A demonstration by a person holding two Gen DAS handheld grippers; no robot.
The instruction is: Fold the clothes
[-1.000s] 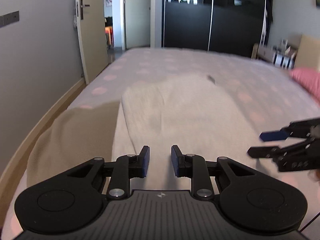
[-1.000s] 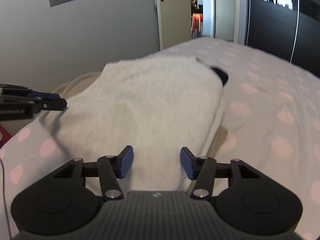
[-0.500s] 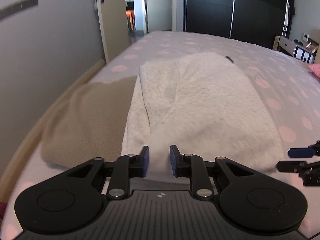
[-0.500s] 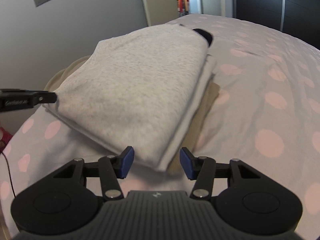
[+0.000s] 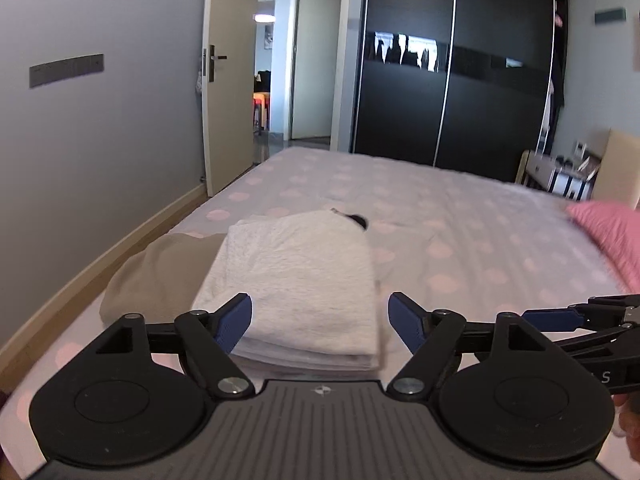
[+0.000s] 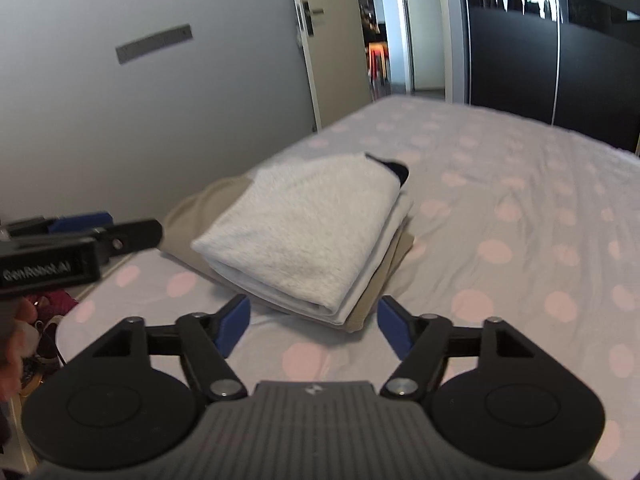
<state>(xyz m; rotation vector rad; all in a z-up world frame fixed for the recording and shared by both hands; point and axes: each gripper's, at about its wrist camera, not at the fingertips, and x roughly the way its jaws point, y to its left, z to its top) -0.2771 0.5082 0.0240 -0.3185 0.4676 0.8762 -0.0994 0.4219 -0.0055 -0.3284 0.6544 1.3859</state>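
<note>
**Folded garment released on the bed, both grippers clear**

The light grey garment (image 5: 304,276) lies folded into a compact rectangle near the left edge of the bed (image 5: 480,248), resting on top of a tan folded garment (image 5: 160,272) that shows beneath and to its wall side. A small dark patch, probably a collar lining or label, peeks out at the far corner of the grey fold. In the right wrist view the layered edges of the grey piece face the camera and the tan cloth juts out slightly under the near corner.

The left gripper (image 5: 320,320) hangs above the near edge of the stack; its fingers (image 5: 234,322) stand wide apart and are opening, with no cloth between them. The right gripper (image 6: 314,326) is likewise above and short of the stack, its fingers (image 6: 234,324) apart and opening, nothing held. Each gripper also shows at the margin of the other's view. A pink pillow (image 5: 608,232) lies at the far right of the bed, well apart from the stack.

The step in hand appears to be the release and withdrawal after the final fold. To do it well, both sets of fingers should be fully clear of the fabric before moving off, so that no layer is dragged out of line. The stacked edges look reasonably even; a light press on the top layer would settle it if the fold springs up. No unfolded clothing is visible on the bed, so whether more remains cannot be told.
</note>
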